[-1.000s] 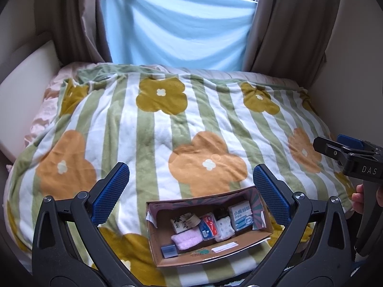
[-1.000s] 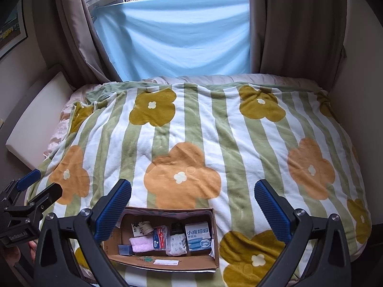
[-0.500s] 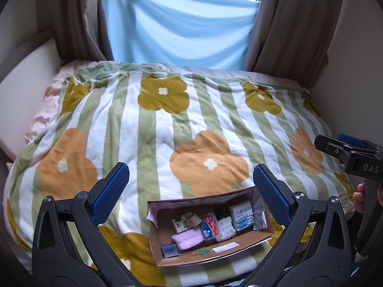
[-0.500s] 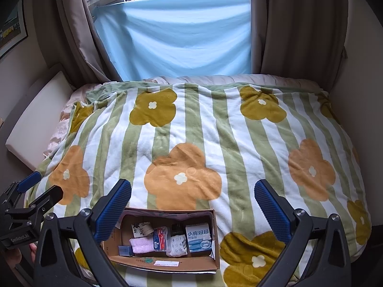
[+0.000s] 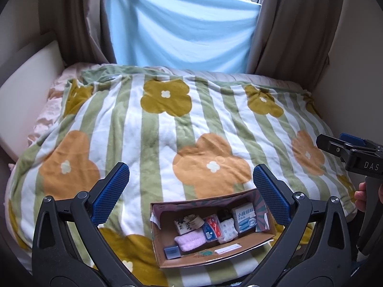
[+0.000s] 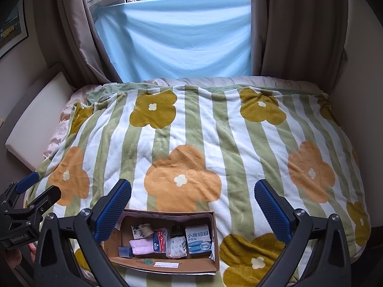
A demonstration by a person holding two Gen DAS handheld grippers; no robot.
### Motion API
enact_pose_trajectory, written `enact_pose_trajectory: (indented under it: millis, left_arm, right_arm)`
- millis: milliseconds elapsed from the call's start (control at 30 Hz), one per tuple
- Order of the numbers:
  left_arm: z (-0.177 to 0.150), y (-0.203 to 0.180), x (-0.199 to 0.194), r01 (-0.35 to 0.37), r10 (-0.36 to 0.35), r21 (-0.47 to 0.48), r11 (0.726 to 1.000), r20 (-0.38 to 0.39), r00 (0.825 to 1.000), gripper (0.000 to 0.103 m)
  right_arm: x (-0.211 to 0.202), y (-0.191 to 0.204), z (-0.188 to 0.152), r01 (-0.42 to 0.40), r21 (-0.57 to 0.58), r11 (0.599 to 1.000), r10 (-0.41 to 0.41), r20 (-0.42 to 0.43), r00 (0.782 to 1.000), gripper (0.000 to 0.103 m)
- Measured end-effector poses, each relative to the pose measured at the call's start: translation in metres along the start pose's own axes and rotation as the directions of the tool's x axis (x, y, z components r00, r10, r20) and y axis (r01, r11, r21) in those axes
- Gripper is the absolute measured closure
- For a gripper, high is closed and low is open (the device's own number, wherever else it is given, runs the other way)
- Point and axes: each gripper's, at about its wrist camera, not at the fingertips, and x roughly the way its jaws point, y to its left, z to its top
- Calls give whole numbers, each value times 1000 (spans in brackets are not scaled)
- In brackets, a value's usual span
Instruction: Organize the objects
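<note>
Looking down from both cameras, I see a brown cardboard box (image 5: 210,251) sitting on the near edge of a bed, on a soft blanket (image 5: 167,131) with green and white stripes and big orange and yellow flowers. The box is open on top. Inside it I can see a pink fuzzy cloth (image 5: 190,239), a red and blue packet (image 5: 213,227), a white pouch with little dots (image 5: 228,229), a white and blue carton with writing (image 5: 245,217), and a small blue box (image 5: 171,252) in the near corner.

My left gripper (image 5: 189,189) hangs above the box with its blue pads spread wide apart. It holds nothing. My right gripper (image 6: 192,204) is also wide open and empty, up over the box. Neither one touches the box.

From the left camera I can see the right gripper off to the side, with a hand (image 5: 362,196) on its handle. A light blue sheet (image 6: 174,38) hangs over the window behind the bed, between brown curtains (image 6: 296,24).
</note>
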Motion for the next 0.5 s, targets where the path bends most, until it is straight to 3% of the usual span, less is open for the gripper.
enact_pose_trajectory:
  millis: [500]
  left_arm:
    - [2,-7,-12,-50,50,4,999,64,997,0]
  right_arm:
    - [0,2,1,-1,-4,1000,1,-1,1000,1]
